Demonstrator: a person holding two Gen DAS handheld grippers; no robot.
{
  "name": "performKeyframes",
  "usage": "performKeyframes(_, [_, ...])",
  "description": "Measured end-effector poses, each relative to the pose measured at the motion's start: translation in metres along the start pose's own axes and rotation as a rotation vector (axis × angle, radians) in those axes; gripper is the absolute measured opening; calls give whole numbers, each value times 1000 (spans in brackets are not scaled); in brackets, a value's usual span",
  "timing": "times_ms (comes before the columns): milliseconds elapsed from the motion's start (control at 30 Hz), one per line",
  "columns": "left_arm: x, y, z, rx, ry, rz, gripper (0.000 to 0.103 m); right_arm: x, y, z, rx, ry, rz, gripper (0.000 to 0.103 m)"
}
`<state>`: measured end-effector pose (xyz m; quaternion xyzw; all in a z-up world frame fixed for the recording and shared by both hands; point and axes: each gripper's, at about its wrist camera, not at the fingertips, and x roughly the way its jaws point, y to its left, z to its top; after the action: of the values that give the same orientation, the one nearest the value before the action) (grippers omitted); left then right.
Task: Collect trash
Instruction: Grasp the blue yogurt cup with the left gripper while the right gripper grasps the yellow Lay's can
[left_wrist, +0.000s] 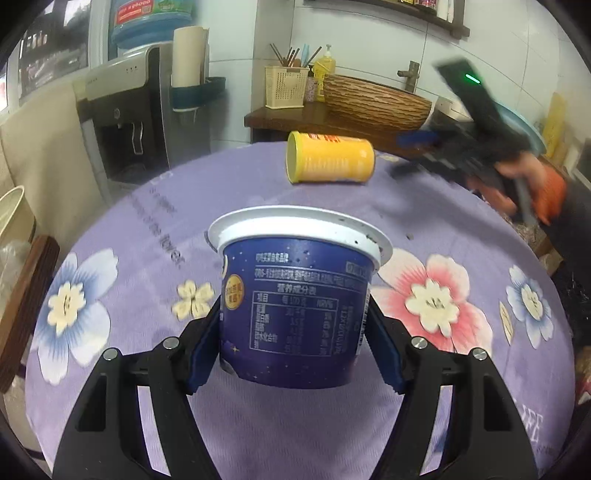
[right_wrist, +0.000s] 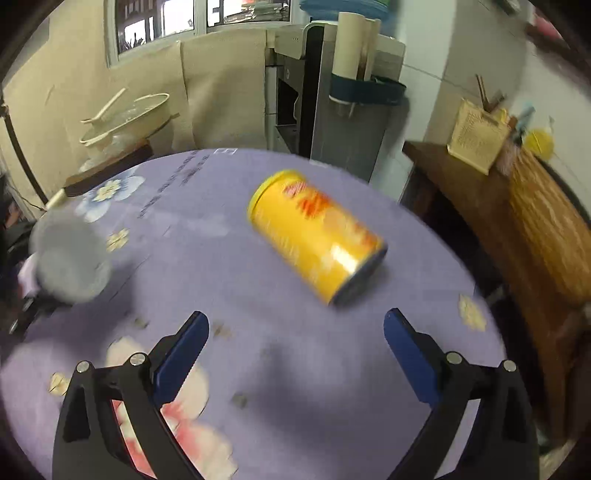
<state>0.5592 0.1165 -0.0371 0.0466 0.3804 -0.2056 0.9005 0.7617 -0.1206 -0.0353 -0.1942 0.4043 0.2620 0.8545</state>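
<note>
My left gripper (left_wrist: 293, 332) is shut on a dark blue yogurt cup (left_wrist: 295, 302) with a white rim, held upright above the round table. A yellow can (left_wrist: 330, 157) lies on its side at the far part of the table. In the right wrist view the same yellow can (right_wrist: 316, 236) lies just ahead of my right gripper (right_wrist: 295, 332), which is open and empty above the table. The cup shows blurred at the left of the right wrist view (right_wrist: 70, 258). The right gripper appears blurred in the left wrist view (left_wrist: 476, 136).
The table has a purple flowered cloth (left_wrist: 166, 229). A water dispenser (left_wrist: 129, 110) stands behind it. A wooden counter holds a woven basin (left_wrist: 373, 99) and a chopstick basket (left_wrist: 286, 86). A cream bin (right_wrist: 122, 118) stands to the left beyond the table.
</note>
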Motion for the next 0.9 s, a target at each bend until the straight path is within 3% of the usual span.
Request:
performKeyframes(133, [-14,-6,-16,28,-9,-8,71,28,-10,27,-114,56,-12,95])
performKeyframes(200, [-15,-6,-19,33,0,-8,71,41,-12,30,-144,98,13,95])
performKeyframes(367, [-16,-8,-22,34,4,-35,71,68,-8,25,-258,193,-54,93])
performKeyframes(433, [-15,-8,-23,32,5,-34,71,76,-8,19,-275,235,-65,79])
performKeyframes(733, [-18,-12,-24,-7,-4,-41,71,54,6,5,-170,155,-102,74])
performKeyframes(833, [-22,-19,-25,-13,-15,-41,71,30,9,-6,-46,115,-52,73])
performKeyframes(900, [-27,-29,-27,-15,-17,-41,71,12,21,-22,-35,112,-24,73])
